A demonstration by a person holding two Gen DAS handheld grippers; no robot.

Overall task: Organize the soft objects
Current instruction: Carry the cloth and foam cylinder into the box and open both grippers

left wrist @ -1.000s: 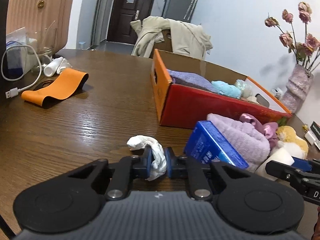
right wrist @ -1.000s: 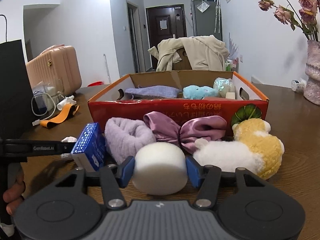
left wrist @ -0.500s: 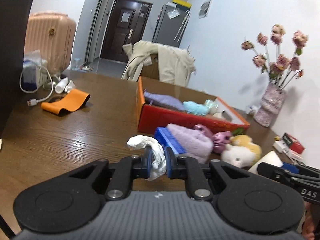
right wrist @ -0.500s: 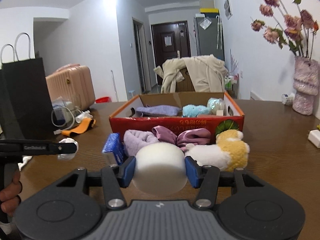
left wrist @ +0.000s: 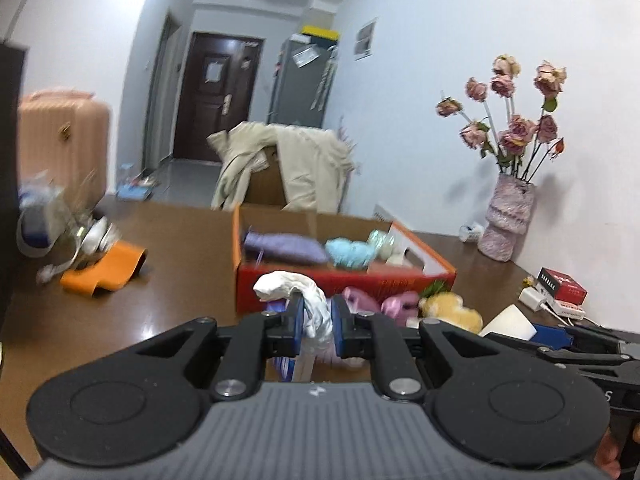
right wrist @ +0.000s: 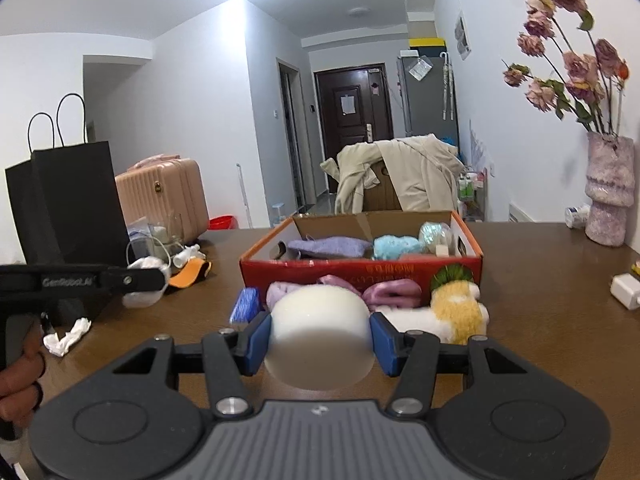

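Observation:
My left gripper (left wrist: pixel 316 322) is shut on a crumpled white cloth (left wrist: pixel 296 290) and holds it above the table, in front of the red cardboard box (left wrist: pixel 344 284). My right gripper (right wrist: pixel 320 338) is shut on a white foam sponge (right wrist: pixel 320 332), raised above the table. The box (right wrist: pixel 360 270) holds a purple cloth (right wrist: pixel 328 247), a light-blue plush (right wrist: pixel 396 246) and a pale wrapped item (right wrist: pixel 434 232). In front of the box lie a lilac towel (right wrist: pixel 278 292), a pink satin bow (right wrist: pixel 392 292), a yellow-and-white plush (right wrist: pixel 456 308) and a blue packet (right wrist: pixel 246 304).
A vase of dried roses (right wrist: pixel 608 196) stands at the right. A white charger (right wrist: pixel 626 290) lies near the right edge. A black paper bag (right wrist: pixel 68 200), cables, bottles and an orange band (left wrist: pixel 104 272) sit at the left. A white tissue (right wrist: pixel 66 336) lies on the table.
Both grippers have risen and pulled back from the box, each keeping its load. The pile and box now look smaller and farther away.

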